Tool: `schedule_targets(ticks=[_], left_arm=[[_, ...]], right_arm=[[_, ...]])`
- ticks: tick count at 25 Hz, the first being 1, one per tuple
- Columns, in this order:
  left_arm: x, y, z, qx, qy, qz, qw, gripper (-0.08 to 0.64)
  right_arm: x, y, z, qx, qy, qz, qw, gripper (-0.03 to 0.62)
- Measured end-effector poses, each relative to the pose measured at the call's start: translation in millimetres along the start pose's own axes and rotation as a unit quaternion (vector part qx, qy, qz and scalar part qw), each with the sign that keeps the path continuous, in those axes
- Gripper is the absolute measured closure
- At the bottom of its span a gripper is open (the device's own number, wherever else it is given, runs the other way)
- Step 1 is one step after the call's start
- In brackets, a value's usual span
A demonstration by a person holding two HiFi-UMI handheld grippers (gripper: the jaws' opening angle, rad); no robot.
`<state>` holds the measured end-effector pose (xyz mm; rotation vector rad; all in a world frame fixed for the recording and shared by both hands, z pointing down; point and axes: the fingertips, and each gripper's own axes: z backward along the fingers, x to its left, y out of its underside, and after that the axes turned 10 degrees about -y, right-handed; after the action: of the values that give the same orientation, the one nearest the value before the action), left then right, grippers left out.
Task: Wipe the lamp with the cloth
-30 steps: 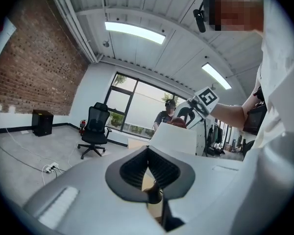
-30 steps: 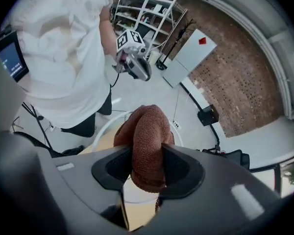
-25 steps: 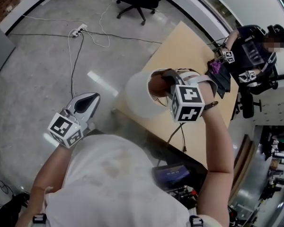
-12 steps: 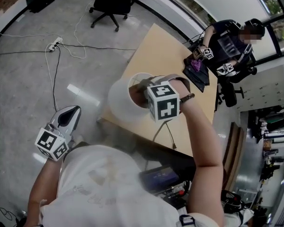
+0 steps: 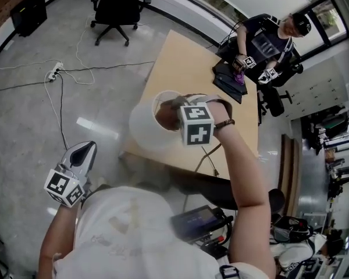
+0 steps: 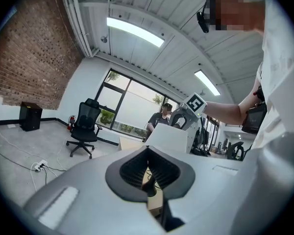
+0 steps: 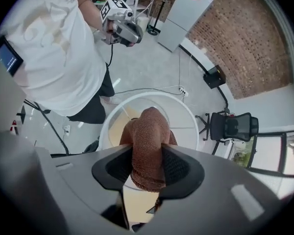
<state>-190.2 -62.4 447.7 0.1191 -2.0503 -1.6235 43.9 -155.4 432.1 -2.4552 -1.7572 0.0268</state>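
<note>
A wooden table (image 5: 183, 57) is seen at twelve o'clock in the head view. A white lamp (image 5: 141, 127) is stood at its seven o'clock edge. The left gripper (image 5: 90, 149), at eight o'clock of the lamp, is kept closed on nothing. The right gripper (image 7: 148, 163) is clamped on the brown cloth (image 7: 149, 131), which is held at the shade's open top.

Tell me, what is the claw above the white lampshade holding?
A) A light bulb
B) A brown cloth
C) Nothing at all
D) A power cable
B: the right gripper view shows the right gripper with its jaws clamped on a brown knitted cloth, which sits over the open top of the white lampshade.
</note>
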Motion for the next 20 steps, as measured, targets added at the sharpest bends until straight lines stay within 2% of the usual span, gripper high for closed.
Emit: schedule_targets(ticks=[3,5,7,9,11,14,17,20], left_arm=[[-3.1,-3.6,-3.1,0.002,0.019,-0.004,0.9998,0.558],[-4.8,-5.7,-6.2,0.002,0.030,-0.009,0.9995,0.558],[-6.5,-6.3,-8.6,0.003,0.038,-0.011,0.9992,0.558],[-8.6,-7.1,-10.8,0.004,0.050,-0.014,0.9986,0.558],[-12.3,-9.7,-12.8,0.009,0.065,-0.016,0.9977,0.558],[-21.2,-5.5,-17.2,0.022,0.086,-0.018,0.9959,0.558],[-33.7,1.0,-25.1,0.037,0.105,-0.023,0.9935,0.558],[-49.1,1.6,-33.0,0.050,0.118,-0.032,0.9912,0.558]], right_arm=[[-4.9,-3.7,13.1,-0.056,0.032,-0.054,0.996,0.417],[-11.0,0.1,21.0,-0.097,0.067,-0.103,0.988,0.416],[-14.2,7.3,26.9,-0.138,0.096,-0.157,0.973,0.416],[-13.8,14.3,35.8,-0.185,0.120,-0.214,0.952,0.416],[-10.7,19.5,49.1,-0.235,0.143,-0.272,0.922,0.416],[-3.5,29.9,68.3,-0.307,0.180,-0.339,0.871,0.416],[7.0,50.2,81.7,-0.367,0.220,-0.389,0.816,0.416],[24.0,77.9,90.3,-0.405,0.257,-0.439,0.759,0.416]])
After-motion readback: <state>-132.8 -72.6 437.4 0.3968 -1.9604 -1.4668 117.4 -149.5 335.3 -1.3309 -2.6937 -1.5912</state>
